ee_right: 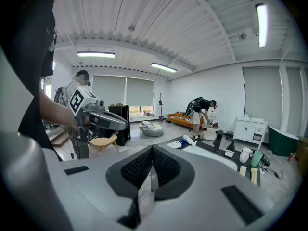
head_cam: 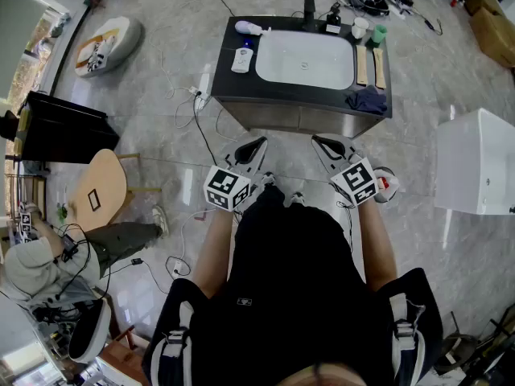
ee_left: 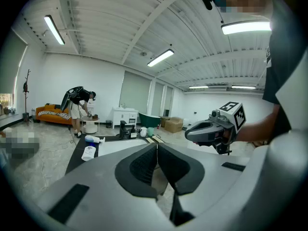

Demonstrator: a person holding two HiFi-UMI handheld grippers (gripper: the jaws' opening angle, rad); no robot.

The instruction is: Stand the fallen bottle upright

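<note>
left hand-held gripper (head_cam: 259, 142): clenched, empty | right hand-held gripper (head_cam: 319, 141): clenched, empty | both hung before tabletop (head_cam: 233, 87) near edge | bottle (head_cam: 249, 28) lay sideways, far-left corner

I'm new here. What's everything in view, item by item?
counter: one, dark, on the floor ahead
basin: one, white, set in the counter
tap: one, black, behind the basin
lying bottle: one, white, counter's back left corner
flat container: one, white and blue, left of the basin
cups: two, white and green, counter's back right
strips: two, pale wood, right of the basin
cloth: one, dark blue, counter's front right
cushion: one, white, floor far left
chair: one, light wood, floor left
box: one, white, floor right
seated person: one, grey clothes, lower left
left claw: one, grey and black, shut, empty
right claw: one, grey and black, shut, empty
</note>
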